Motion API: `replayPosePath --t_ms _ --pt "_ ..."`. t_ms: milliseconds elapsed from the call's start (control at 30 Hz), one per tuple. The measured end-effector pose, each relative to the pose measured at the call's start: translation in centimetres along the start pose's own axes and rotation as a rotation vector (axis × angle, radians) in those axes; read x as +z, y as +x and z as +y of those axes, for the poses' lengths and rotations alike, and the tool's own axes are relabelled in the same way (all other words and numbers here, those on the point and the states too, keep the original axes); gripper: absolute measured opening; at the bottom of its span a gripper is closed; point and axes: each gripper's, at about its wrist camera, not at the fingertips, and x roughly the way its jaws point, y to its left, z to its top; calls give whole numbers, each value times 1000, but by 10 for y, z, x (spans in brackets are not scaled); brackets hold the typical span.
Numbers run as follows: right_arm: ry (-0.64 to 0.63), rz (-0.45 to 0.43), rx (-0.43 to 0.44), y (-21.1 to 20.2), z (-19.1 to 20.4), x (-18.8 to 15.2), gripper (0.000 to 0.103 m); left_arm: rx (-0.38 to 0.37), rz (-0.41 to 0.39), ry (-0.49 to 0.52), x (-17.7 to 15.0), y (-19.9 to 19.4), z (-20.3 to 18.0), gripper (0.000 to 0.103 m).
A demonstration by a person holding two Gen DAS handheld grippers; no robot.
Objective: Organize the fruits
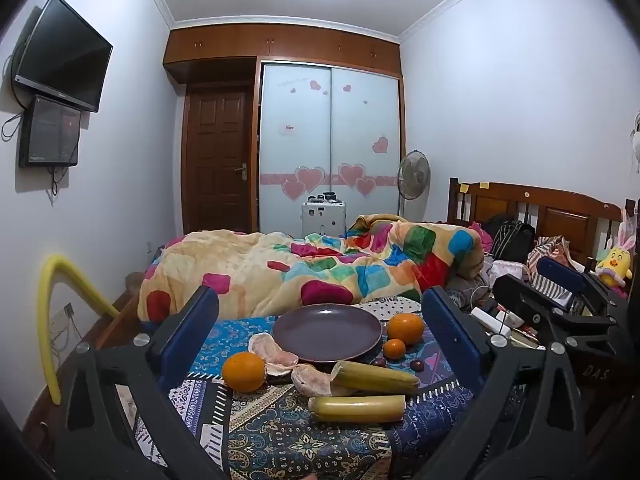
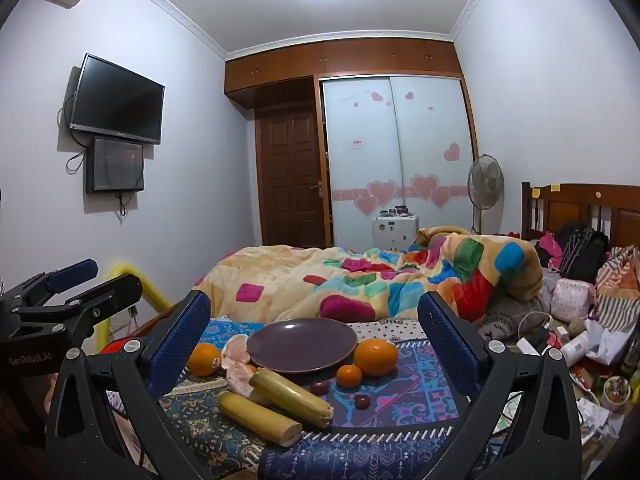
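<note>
An empty purple plate (image 1: 327, 332) (image 2: 302, 344) sits on a patterned cloth. Around it lie a large orange (image 1: 405, 328) (image 2: 376, 357) and a small orange (image 1: 394, 348) (image 2: 349, 376) on the right, another orange (image 1: 244, 372) (image 2: 204, 359) on the left, pomelo segments (image 1: 272, 350) (image 2: 237, 354), two yellow sugarcane pieces (image 1: 358, 409) (image 2: 290, 397) in front, and dark grapes (image 1: 417, 365) (image 2: 361, 401). My left gripper (image 1: 320, 336) is open and empty, above the fruit. My right gripper (image 2: 314, 340) is open and empty too.
The patterned cloth (image 1: 280, 432) covers a surface at the bed's foot. A colourful blanket (image 1: 320, 264) lies behind the plate. Clutter and cables (image 2: 572, 340) lie to the right. A yellow foam tube (image 1: 48, 320) stands at left.
</note>
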Motion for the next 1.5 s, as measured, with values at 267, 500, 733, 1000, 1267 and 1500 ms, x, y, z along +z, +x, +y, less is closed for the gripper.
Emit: replayPosePath --t_ms 267,500,733,1000,1267,1500 --pt "-7 -6 10 -1 1 -1 103 2 5 -1 -1 1 1 103" --pt "8 -8 16 0 1 2 103 -3 6 2 0 1 1 103" --pt "8 -10 24 -1 2 3 103 -7 4 1 -2 3 2 103" --pt "8 -12 26 -2 4 4 103 -7 1 0 -3 2 3 103" --pt "10 -13 29 -2 4 4 103 -6 -1 3 2 -1 2 103" --pt "9 -12 29 -2 4 4 103 -11 -5 7 7 -3 0 103"
